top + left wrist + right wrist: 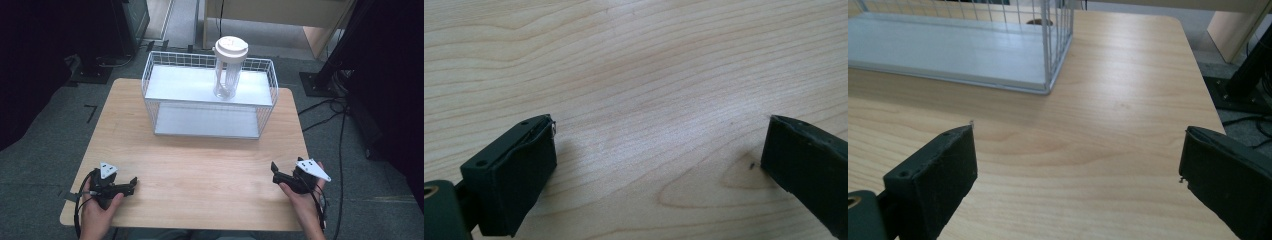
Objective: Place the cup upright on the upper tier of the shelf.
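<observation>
A clear tumbler with a white lid point(229, 70) stands upright on the top shelf of a white wire rack point(210, 97) at the far middle of the wooden table point(200, 165). My left gripper point(131, 184) rests near the front left corner, open, with bare wood between its jaws point(659, 150). My right gripper point(275, 172) sits near the front right edge, open and holding nothing point(1078, 160). In the right gripper view the rack's lower shelf point(948, 50) lies ahead to the left.
Dark stands and cables point(330, 107) lie on the grey floor right of the table. A pale wooden cabinet point(280, 15) stands behind the rack. The table's right edge point(1205, 85) runs close to my right gripper.
</observation>
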Action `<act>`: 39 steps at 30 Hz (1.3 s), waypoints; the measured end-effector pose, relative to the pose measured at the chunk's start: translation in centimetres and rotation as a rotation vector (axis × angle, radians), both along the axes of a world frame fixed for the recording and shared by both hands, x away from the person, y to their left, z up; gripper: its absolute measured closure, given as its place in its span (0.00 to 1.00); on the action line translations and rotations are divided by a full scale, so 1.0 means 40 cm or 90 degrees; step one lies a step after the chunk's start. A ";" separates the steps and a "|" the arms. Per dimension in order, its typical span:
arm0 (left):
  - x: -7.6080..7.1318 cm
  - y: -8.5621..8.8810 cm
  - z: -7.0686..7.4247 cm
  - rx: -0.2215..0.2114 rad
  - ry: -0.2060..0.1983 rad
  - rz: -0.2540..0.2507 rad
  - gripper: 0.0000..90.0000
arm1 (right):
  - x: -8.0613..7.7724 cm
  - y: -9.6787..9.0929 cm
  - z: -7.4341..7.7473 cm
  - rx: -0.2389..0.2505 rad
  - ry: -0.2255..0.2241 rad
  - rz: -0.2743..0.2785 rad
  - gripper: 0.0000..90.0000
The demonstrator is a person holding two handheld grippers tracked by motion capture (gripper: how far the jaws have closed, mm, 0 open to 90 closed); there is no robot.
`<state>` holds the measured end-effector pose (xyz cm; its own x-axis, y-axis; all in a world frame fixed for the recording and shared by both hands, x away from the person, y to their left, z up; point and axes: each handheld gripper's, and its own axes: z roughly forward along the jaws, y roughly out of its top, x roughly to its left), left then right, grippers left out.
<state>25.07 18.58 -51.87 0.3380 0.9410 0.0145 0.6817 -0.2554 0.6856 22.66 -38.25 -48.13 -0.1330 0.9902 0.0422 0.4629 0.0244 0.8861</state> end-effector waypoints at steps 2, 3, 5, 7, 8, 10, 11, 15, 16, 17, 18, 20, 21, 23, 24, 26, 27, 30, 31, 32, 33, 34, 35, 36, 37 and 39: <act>0.000 0.000 0.000 0.000 0.000 0.000 0.02 | -0.008 -0.011 -0.013 -0.001 0.008 -0.006 0.02; 0.000 0.000 0.000 0.000 0.000 0.000 0.02 | -0.011 -0.016 -0.018 -0.001 0.011 -0.006 0.02; 0.000 0.000 0.000 0.000 0.000 0.000 0.02 | -0.013 -0.020 -0.022 -0.003 0.014 -0.010 0.02; 0.000 0.000 0.000 0.000 0.000 0.000 0.02 | -0.021 -0.030 -0.033 -0.002 0.025 -0.013 0.02; 0.000 0.000 0.000 0.000 0.000 0.000 0.02 | -0.021 -0.030 -0.033 -0.002 0.025 -0.013 0.02; 0.000 0.000 0.000 0.000 0.000 0.000 0.02 | -0.029 -0.042 -0.042 0.002 0.033 -0.018 0.02; 0.000 0.000 0.000 0.000 0.000 0.000 0.02 | -0.031 -0.045 -0.044 0.001 0.034 -0.018 0.02; 0.000 0.000 0.000 0.000 0.000 0.000 0.02 | -0.039 -0.056 -0.055 0.001 0.044 -0.023 0.02; 0.000 0.000 0.000 0.000 0.000 -0.001 0.02 | -0.043 -0.059 -0.061 -0.001 0.049 -0.026 0.02; 0.000 0.000 0.000 0.000 0.000 0.000 0.02 | -0.047 -0.062 -0.066 0.001 0.054 -0.026 0.02; 0.000 0.000 0.000 0.000 0.000 0.000 0.02 | -0.051 -0.063 -0.070 0.001 0.059 -0.026 0.02; 0.000 0.000 0.000 0.000 0.000 0.000 0.02 | -0.056 -0.066 -0.078 -0.002 0.067 -0.028 0.02; 0.000 0.000 0.000 0.000 0.000 -0.001 0.02 | -0.058 -0.068 -0.081 -0.003 0.070 -0.028 0.02; 0.000 0.000 0.000 0.000 0.000 0.000 0.02 | -0.064 -0.072 -0.087 -0.003 0.077 -0.029 0.02; 0.000 0.000 0.000 0.000 0.000 0.000 0.02 | -0.066 -0.073 -0.088 -0.001 0.078 -0.030 0.02; 0.000 0.000 0.000 0.000 0.000 0.000 0.02 | -0.071 -0.079 -0.091 -0.003 0.082 -0.030 0.02; 0.000 0.000 0.000 0.000 0.000 0.000 0.02 | -0.074 -0.081 -0.092 0.000 0.082 -0.031 0.03; 0.000 0.000 0.000 0.001 0.000 0.000 0.02 | -0.079 -0.088 -0.092 -0.002 0.087 -0.035 0.03; 0.000 0.000 0.000 0.000 0.000 0.000 0.02 | -0.081 -0.089 -0.092 -0.004 0.090 -0.036 0.03; 0.000 0.000 0.000 0.000 0.000 0.000 0.02 | -0.081 -0.089 -0.092 -0.004 0.090 -0.036 0.03; 0.000 0.000 0.000 0.000 0.000 0.000 0.02 | -0.083 -0.091 -0.093 -0.006 0.097 -0.041 0.03; 0.000 0.000 0.000 0.000 0.000 0.000 0.02 | -0.084 -0.093 -0.096 -0.013 0.106 -0.044 0.03; 0.000 0.000 0.000 0.000 0.000 -0.001 0.02 | -0.086 -0.096 -0.098 -0.009 0.112 -0.045 0.03; 0.000 0.000 0.000 0.000 0.000 -0.001 0.02 | -0.088 -0.098 -0.098 -0.010 0.116 -0.045 0.03; 0.000 0.000 0.000 0.000 0.000 -0.001 0.02 | -0.089 -0.099 -0.099 -0.011 0.122 -0.045 0.03; 0.000 0.000 0.000 0.001 0.000 -0.001 0.02 | -0.093 -0.100 -0.101 -0.010 0.125 -0.039 0.03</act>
<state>25.07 18.58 -51.87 0.3388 0.9408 0.0151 0.6818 -0.2565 0.6851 18.94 -42.26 -52.17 -0.0630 0.9970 0.0456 0.6272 0.0040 0.7788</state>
